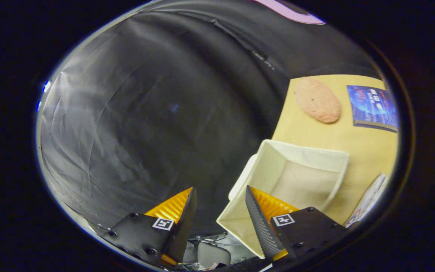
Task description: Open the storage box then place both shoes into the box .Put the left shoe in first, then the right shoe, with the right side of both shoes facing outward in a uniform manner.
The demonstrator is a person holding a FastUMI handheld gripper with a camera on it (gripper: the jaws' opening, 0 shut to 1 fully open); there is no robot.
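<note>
The cream fabric storage box (338, 158) stands open on the light wooden table (368, 151), and its inside looks bare. A pale flap or lid (242, 177) hangs at its near side. My gripper (220, 196) is open with nothing between its fingers. The view is tilted, and the box lies just beyond the right finger (257, 215), which overlaps the box's near wall. The left finger (187, 211) stands against the black cloth wall.
Beyond the box, a pink oval pad (317, 100) and a blue book (374, 107) lie on the table. A white printed item (370, 198) sits to the box's right. Behind the fingers some grey gear (212, 255) shows low down.
</note>
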